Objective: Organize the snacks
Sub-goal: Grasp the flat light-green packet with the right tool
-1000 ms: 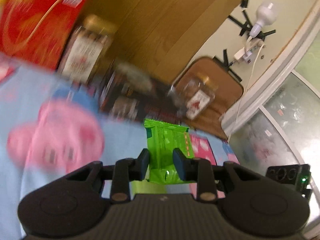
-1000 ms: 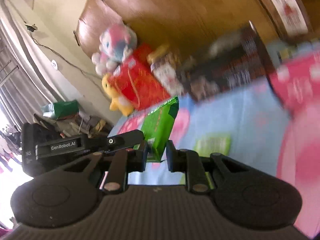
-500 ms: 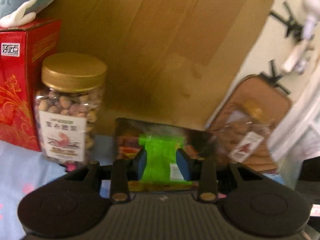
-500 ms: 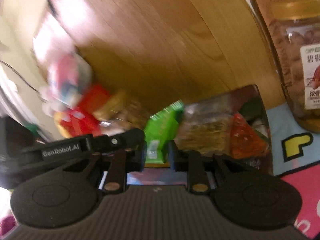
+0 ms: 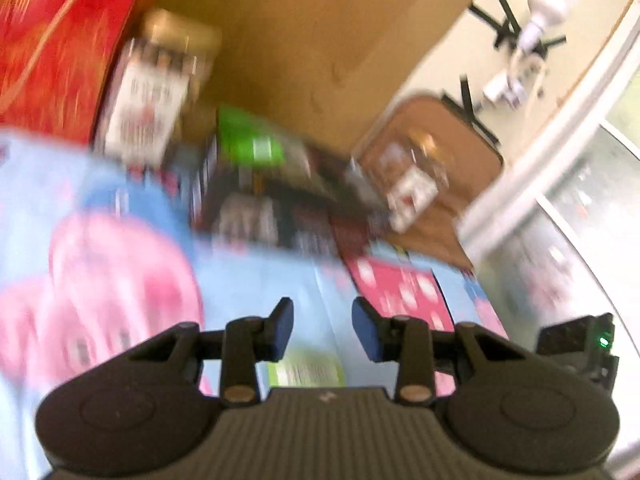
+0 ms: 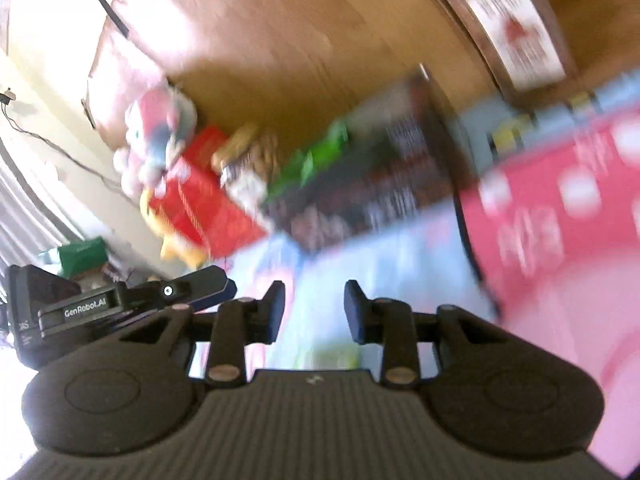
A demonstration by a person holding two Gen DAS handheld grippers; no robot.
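Note:
Both views are blurred by motion. My left gripper (image 5: 322, 330) is open and empty above the blue and pink mat (image 5: 256, 280). My right gripper (image 6: 314, 312) is open and empty too. Green snack packets (image 5: 250, 144) stand in the dark snack box (image 5: 276, 208) against the wooden board; they also show in the right wrist view (image 6: 308, 164), in the same box (image 6: 384, 184). Another green packet (image 5: 306, 372) lies on the mat just under the left gripper and shows under the right gripper (image 6: 328, 358).
A red carton (image 5: 56, 48) and a jar of nuts (image 5: 160, 92) stand left of the box. A second jar (image 5: 412, 176) stands to its right. A plush toy (image 6: 156, 136) sits on the red carton (image 6: 204, 208). The left gripper's body (image 6: 112, 304) is at the right view's left.
Both grippers let go of their green packets, which stay in the dark box, and pulled back over the mat with jaws open.

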